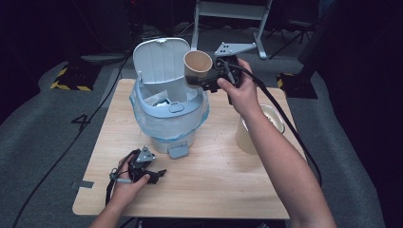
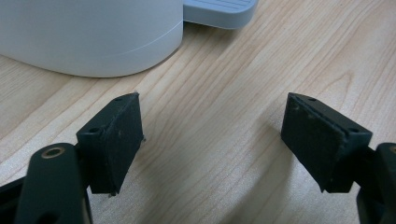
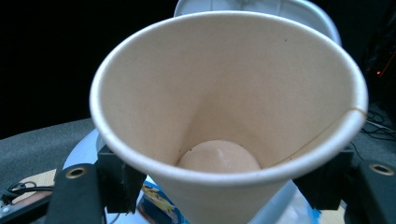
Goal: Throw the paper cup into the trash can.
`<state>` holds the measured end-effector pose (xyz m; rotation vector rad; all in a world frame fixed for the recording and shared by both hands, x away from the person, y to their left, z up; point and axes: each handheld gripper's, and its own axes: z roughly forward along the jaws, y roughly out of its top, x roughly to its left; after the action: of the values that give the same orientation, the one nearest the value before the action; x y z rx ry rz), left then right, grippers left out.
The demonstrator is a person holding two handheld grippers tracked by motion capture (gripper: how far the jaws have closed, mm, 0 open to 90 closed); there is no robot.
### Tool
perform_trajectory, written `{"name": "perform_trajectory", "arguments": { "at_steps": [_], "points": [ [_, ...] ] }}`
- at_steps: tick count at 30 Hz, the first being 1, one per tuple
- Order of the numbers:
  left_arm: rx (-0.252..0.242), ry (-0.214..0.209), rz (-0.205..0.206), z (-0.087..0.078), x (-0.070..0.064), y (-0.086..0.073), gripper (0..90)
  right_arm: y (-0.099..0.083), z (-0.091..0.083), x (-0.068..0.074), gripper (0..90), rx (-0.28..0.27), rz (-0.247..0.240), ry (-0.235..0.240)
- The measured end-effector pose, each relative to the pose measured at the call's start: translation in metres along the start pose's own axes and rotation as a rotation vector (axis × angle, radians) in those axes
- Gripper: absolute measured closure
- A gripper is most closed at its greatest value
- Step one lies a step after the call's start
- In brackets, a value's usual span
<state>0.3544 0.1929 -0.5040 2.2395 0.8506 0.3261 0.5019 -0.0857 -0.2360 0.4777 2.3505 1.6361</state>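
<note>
My right gripper is shut on a tan paper cup, held above the right rim of a white pedal bin whose lid stands open. The cup is empty inside and its mouth faces the right gripper camera, with the jaws squeezing its lower wall from both sides. My left gripper rests on the wooden table in front of the bin, open with nothing between its pads. The bin's base and pedal lie just beyond it.
The bin is lined with a clear blue-edged bag and holds some rubbish. A stack of tan cups stands on the table at the right, partly behind my right forearm. Cables trail off the table's left edge.
</note>
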Motion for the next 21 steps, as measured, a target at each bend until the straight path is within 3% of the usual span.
{"name": "perform_trajectory", "arguments": {
  "at_steps": [7,14,18,21],
  "points": [
    [0.0,-0.002,-0.001,0.0,0.0,0.0,21.1,0.0,0.027,0.005,28.4,0.089,-0.018,0.008],
    [0.0,-0.001,-0.001,0.0,0.0,0.0,21.1,-0.003,0.041,0.004,28.4,0.196,-0.049,-0.053],
    [0.0,-0.001,-0.001,0.0,0.0,0.0,21.0,-0.004,0.045,0.002,28.1,0.242,-0.035,-0.033],
    [0.0,-0.001,-0.001,0.0,0.0,0.0,21.1,-0.007,0.048,0.003,27.4,0.273,-0.051,-0.017]
  ]
}}
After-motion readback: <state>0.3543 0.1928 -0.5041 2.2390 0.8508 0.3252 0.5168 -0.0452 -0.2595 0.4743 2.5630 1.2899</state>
